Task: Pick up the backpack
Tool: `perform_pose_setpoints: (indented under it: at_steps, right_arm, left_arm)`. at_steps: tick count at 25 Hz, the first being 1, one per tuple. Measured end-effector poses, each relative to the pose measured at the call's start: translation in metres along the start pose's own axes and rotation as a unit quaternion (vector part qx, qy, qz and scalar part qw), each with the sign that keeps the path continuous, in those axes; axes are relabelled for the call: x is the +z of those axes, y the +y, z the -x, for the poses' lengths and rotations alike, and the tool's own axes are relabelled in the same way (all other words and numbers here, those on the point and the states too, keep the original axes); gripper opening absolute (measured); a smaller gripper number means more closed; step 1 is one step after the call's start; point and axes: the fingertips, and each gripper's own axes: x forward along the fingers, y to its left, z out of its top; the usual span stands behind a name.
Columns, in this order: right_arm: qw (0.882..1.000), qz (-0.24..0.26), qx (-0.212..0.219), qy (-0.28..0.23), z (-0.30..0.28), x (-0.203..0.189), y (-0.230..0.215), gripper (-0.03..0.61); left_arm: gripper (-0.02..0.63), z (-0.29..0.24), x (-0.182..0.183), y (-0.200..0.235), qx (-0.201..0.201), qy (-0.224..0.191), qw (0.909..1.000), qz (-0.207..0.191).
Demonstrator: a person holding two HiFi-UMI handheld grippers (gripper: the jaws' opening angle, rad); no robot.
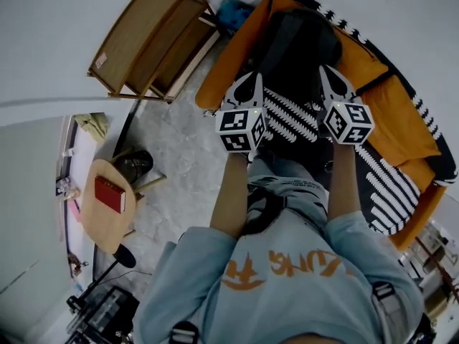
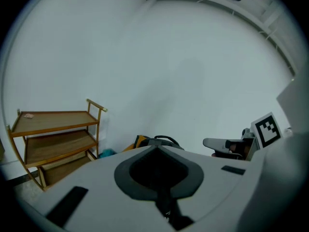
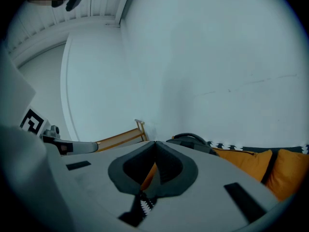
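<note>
Seemingly on the sofa (image 1: 391, 113), the backpack (image 1: 301, 38) sits half hidden behind the left gripper (image 1: 254, 79) and right gripper (image 1: 324, 72), fingers together.

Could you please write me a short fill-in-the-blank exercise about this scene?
The black backpack lies on the ___ sofa. A ___ book rests on the round wooden side table. The wooden shelf unit has ___ tiers. The left gripper and right gripper both have their jaws ___.
Missing words: orange; red; three; shut.
</note>
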Motion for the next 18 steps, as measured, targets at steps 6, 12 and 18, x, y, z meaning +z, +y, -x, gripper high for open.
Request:
perform_pose_setpoints:
  at_steps: [6,12,18]
  right_arm:
    - [0.999,-0.019,-0.028,-0.002,0.004,0.003,-0.043,-0.003]
    - [0.997,-0.038,-0.065,0.011,0.0,-0.01,-0.068,-0.003]
    - [0.994,-0.047,-0.094,0.027,-0.02,-0.019,-0.083,-0.003]
  left_arm:
    - [0.021,-0.033,0.004,-0.02,-0.019,0.021,0.9995,-0.016]
    - [0.021,-0.066,-0.003,-0.018,-0.041,0.045,0.998,-0.016]
    - [0.021,-0.107,-0.008,-0.005,-0.067,0.071,0.9952,-0.01]
